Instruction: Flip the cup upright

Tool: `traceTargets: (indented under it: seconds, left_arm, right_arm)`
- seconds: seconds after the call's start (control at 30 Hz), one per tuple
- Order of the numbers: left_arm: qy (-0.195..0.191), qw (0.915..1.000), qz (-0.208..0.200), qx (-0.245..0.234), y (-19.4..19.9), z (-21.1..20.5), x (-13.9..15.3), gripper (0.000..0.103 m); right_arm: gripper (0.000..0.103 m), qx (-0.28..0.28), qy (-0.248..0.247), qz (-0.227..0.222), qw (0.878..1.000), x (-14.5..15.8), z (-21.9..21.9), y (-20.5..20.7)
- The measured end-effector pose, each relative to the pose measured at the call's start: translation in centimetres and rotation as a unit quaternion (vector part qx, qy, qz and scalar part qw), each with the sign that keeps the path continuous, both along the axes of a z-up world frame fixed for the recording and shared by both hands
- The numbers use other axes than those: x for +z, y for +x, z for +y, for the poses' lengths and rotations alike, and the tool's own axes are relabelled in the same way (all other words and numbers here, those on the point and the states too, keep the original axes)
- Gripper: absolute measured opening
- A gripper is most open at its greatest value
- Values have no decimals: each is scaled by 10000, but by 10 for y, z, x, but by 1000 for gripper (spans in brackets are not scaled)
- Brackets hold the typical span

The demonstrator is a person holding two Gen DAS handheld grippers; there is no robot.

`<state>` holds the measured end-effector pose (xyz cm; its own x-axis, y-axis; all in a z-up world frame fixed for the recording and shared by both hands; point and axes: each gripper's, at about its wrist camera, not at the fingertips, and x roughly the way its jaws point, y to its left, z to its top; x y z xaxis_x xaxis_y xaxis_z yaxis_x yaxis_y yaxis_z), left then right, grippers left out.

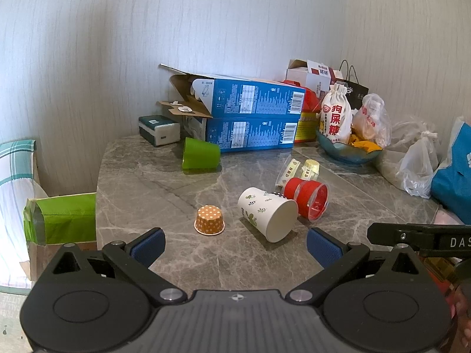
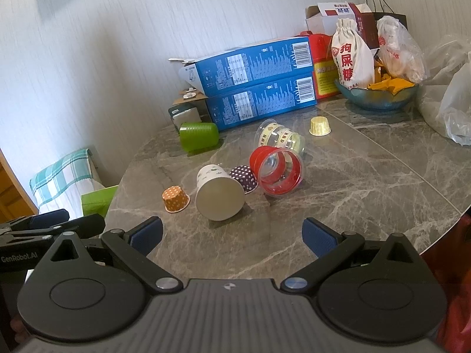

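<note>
Several cups lie on the grey marble table (image 1: pixel 164 206) (image 2: pixel 368 176). A white leaf-print paper cup (image 1: pixel 266 213) (image 2: pixel 219 194) lies on its side, mouth towards me. A red-banded clear cup (image 1: pixel 309 198) (image 2: pixel 278 169) lies on its side beside it. A green cup (image 1: pixel 200 154) (image 2: pixel 198 136) lies on its side near the blue boxes. An orange dotted cup (image 1: pixel 209 220) (image 2: pixel 175 199) stands mouth down. My left gripper (image 1: pixel 235 245) is open and empty, short of the white cup. My right gripper (image 2: pixel 232 236) is open and empty, also short of it.
A clear HBD-banded cup (image 2: pixel 279 136) lies on its side. A purple dotted cup (image 2: pixel 245 178) lies tipped and a yellow cup (image 2: pixel 319 126) stands mouth down. Two stacked blue boxes (image 1: pixel 253 117) (image 2: pixel 259 82), a glass bowl (image 2: pixel 376 95) with bags, and plastic bags (image 2: pixel 453 103) crowd the back.
</note>
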<state>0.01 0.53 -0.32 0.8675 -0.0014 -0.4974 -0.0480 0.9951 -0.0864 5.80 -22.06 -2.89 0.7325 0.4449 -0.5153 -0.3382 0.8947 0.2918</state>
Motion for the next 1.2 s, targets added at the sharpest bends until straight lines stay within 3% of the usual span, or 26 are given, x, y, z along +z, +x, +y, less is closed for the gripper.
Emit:
traceTargets:
  seconds: [0.77, 0.93, 1.07, 1.2]
  left_arm:
    - [10, 9999, 92, -40, 9, -4, -3, 103]
    - [69, 9991, -262, -313, 12, -3, 5, 103]
    - [557, 9935, -622, -775, 24, -5, 23, 103]
    - [1253, 9793, -355, -1547, 61, -15, 38, 103]
  right_arm:
    - [102, -28, 65, 81, 9999, -4, -6, 6]
    - [102, -61, 70, 114, 9999, -5, -9, 11]
    - [102, -130, 91, 152, 9998, -8, -17, 16]
    - [102, -226, 121, 228, 9994, -13, -25, 24]
